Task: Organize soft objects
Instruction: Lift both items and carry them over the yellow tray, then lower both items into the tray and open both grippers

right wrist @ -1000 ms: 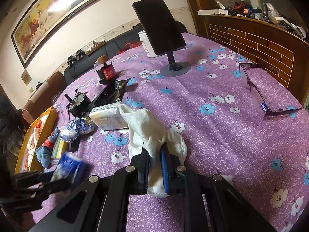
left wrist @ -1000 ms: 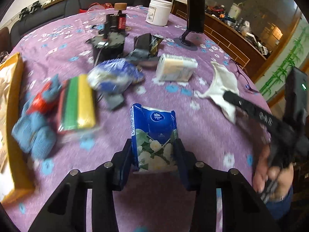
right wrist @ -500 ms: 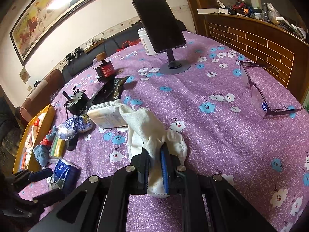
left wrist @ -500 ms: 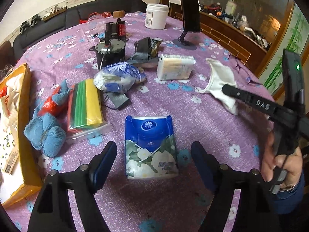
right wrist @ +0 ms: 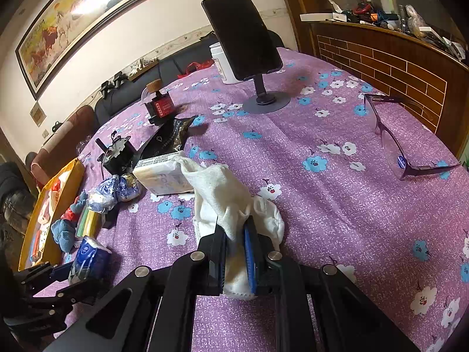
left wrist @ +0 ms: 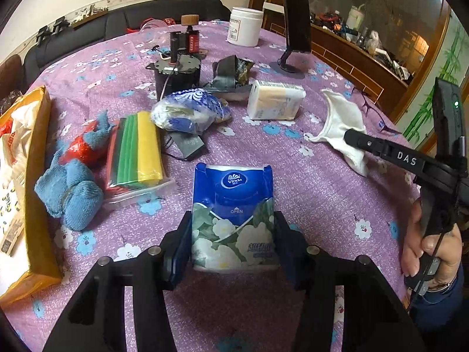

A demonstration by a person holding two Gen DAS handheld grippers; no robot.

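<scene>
Far left on the surface (left wrist: 307,182): blue towel (left wrist: 69,193), then bagged sponges (left wrist: 134,149). My left gripper (left wrist: 233,240) is closing on the blue tissue pack (left wrist: 233,214), pads touching both its sides, pack lying on the purple cloth. To the right, my right gripper (right wrist: 236,259) is clenched on the white cloth (right wrist: 222,187), which trails toward the beige tissue pack (right wrist: 164,176).

Purple floral-clothed table (right wrist: 337,205) under tissue pack (left wrist: 233,205), white cloth (right wrist: 222,187), blue towel (left wrist: 69,190), glasses (right wrist: 387,138), phone stand (right wrist: 263,99)
</scene>
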